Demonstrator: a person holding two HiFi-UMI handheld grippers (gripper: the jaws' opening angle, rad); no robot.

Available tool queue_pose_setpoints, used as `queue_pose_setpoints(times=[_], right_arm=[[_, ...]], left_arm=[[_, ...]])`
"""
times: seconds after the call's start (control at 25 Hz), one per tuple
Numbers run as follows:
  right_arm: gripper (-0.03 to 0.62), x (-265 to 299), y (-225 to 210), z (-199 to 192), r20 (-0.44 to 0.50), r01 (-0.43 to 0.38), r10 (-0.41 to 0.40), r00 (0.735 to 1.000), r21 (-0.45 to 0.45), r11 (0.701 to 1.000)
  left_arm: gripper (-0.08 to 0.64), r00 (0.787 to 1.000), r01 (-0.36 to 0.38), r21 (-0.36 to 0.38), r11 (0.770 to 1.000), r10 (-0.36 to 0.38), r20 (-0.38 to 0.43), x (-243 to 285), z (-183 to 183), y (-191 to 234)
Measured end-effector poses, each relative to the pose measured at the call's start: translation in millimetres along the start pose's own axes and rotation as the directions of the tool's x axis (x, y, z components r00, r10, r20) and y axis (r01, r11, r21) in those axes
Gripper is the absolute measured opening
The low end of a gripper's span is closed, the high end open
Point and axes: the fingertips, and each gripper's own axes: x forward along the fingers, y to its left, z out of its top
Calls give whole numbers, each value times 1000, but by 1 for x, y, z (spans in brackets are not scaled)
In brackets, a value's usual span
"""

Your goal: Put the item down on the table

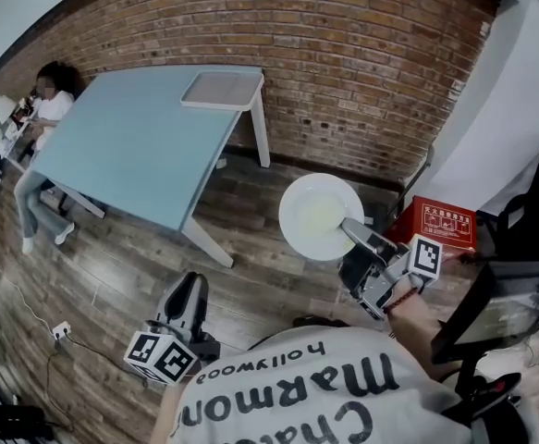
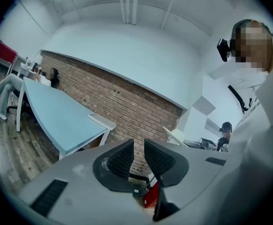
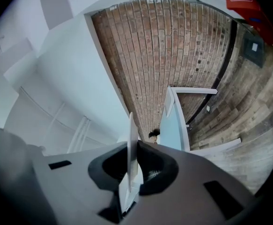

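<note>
the right gripper (image 3: 133, 165) fingers squeeze the white plate (image 1: 317, 213) rim between them. the left gripper (image 2: 139, 154) fingers are a little apart, empty.

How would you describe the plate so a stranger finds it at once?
Find the light blue table before the brick wall. To its right, above the floor, the right gripper holds a plate by its rim. It is round and white, unlike the rectangular tray on the table.

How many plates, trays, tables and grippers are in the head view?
plate: 1
tray: 1
table: 1
grippers: 2 (left gripper, right gripper)
Total: 5
</note>
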Motion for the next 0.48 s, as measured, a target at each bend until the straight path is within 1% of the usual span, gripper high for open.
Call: queue_pose_setpoints(times=[0.24,0.36,0.48], right_arm=[[29,10,4,-11,11,-27,27,1000,-14,1000],[29,9,-1,-10,17,-29,30,999,-7,1000],[29,15,-11,-4,17,-22,22,1000,5,1000]], left_arm=[[72,1000,21,12,1000,-21,13,-1,2,6],[72,1000,29,14,999,-29,1,2,-5,6],[58,1000,20,15,1000,-20,-18,9,-7,11]])
